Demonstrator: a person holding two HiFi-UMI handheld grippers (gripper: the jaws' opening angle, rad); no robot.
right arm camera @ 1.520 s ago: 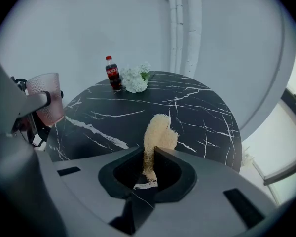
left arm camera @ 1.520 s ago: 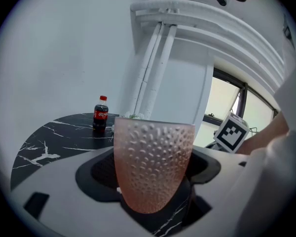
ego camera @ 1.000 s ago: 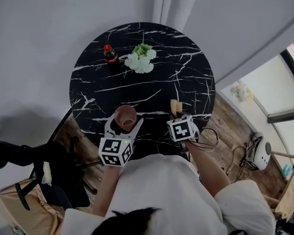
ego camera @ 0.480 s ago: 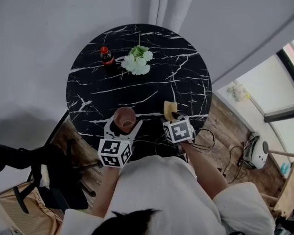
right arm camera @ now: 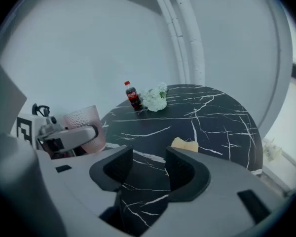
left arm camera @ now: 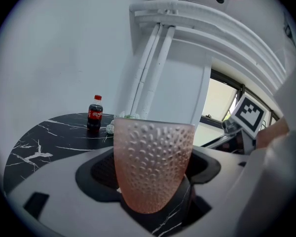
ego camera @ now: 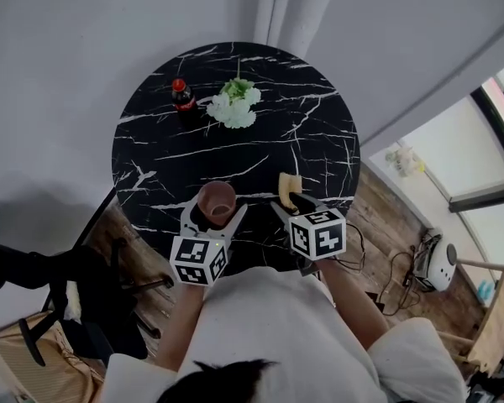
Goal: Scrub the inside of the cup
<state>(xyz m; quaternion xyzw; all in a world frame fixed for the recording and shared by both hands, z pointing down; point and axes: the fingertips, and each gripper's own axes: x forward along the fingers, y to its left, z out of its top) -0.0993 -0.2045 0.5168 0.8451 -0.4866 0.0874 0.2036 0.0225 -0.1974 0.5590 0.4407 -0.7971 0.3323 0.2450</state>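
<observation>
- The left gripper (ego camera: 213, 217) was clamped on a pink dimpled cup (left arm camera: 153, 167), which stood upright between its jaws at the near edge of a round black marble table (ego camera: 235, 154).
- The right gripper (right arm camera: 149, 164) hung beside it with its jaws wide apart, having just been opening, and nothing was between them.
- A pale yellow sponge (right arm camera: 185, 144) lay on the table just beyond the right jaws.
- A cola bottle (ego camera: 183, 97) and white flowers (ego camera: 233, 106) stood together at the far side.
</observation>
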